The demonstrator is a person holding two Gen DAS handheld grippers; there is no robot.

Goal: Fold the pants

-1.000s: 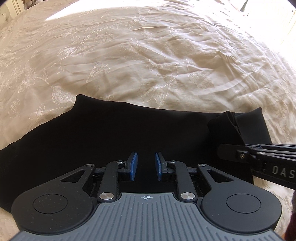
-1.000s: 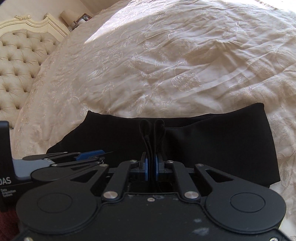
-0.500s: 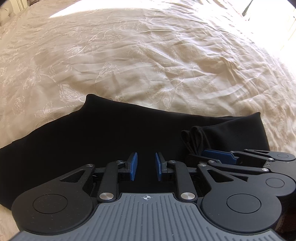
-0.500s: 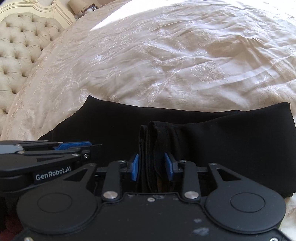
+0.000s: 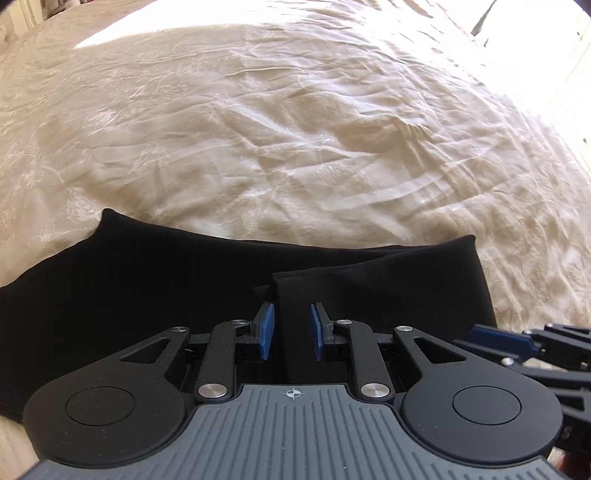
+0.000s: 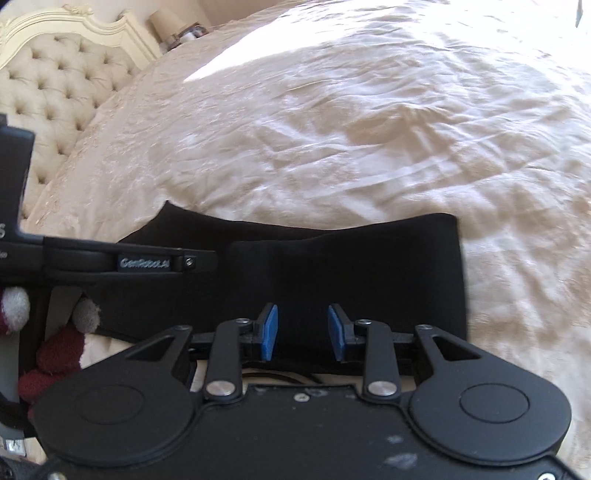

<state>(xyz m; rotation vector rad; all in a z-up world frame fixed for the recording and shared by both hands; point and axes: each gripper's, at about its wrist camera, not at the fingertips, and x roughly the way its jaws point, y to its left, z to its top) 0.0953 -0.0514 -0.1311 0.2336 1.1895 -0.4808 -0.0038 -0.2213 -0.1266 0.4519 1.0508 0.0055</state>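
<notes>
Black pants [image 5: 147, 295] lie across the cream bedspread [image 5: 295, 129]. Their right part is folded over, making an upper layer [image 5: 369, 288] whose left edge runs toward my left gripper [image 5: 291, 332]. That gripper hovers over the edge with its blue pads [image 5: 266, 334] apart and pressing nothing. In the right wrist view the pants [image 6: 369, 266] lie flat, and my right gripper [image 6: 302, 332] hangs over their near edge. Its jaws are closing, with nothing between them. Each gripper shows in the other's view: the right gripper [image 5: 495, 339] at lower right, the left gripper [image 6: 199, 262] at the left.
A tufted cream headboard [image 6: 55, 92] stands at the far left, with small items on a stand [image 6: 177, 29] behind it. A hand in a red and white fuzzy sleeve [image 6: 59, 354] holds the left gripper. Wrinkled bedspread stretches beyond the pants.
My right gripper let go of the bunched cloth it was pinching and drew back. The released layer now lies flat on the pants. My left gripper shifted right, over the fold's edge.
</notes>
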